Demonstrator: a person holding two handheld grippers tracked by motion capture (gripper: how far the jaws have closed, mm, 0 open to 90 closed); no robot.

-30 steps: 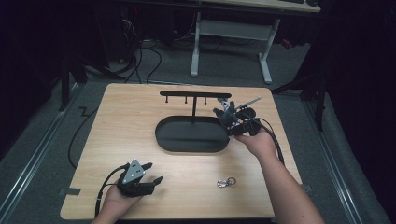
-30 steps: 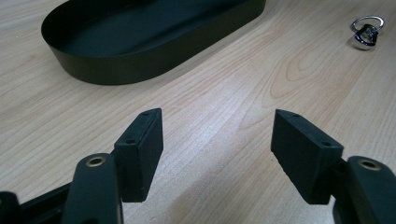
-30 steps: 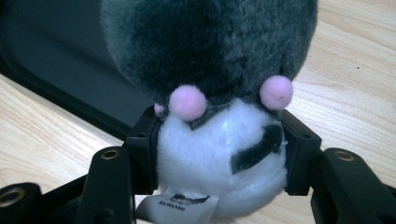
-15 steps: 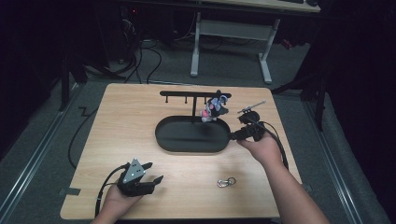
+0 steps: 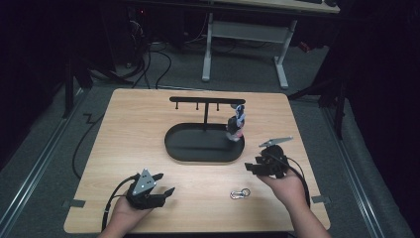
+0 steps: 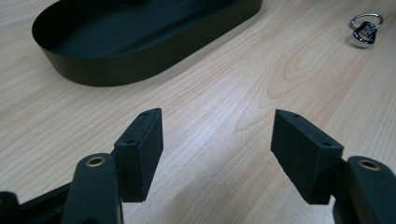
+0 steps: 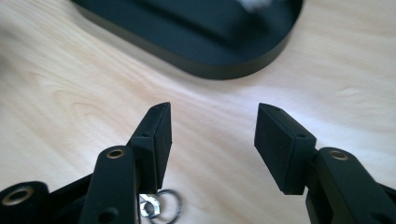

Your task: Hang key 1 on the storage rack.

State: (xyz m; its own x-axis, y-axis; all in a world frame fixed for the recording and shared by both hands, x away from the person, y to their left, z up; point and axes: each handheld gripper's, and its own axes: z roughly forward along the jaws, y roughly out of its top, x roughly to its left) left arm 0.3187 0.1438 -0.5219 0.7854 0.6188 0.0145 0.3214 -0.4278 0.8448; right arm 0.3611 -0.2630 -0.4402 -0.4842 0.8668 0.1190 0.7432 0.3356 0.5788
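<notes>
High view: counter evenly lit from above, surroundings near black, detail soft. Right gripper view: motion blur across the tray, bright glare patch on the wood. Left gripper view: sharp.

No text, label, brand, number or sign can be read on anything on or around the table.

The high view looks forward and down over the whole tabletop from above. Each hand-held gripper view sits low and close to the wood, facing the black tray, which all three views share.
</notes>
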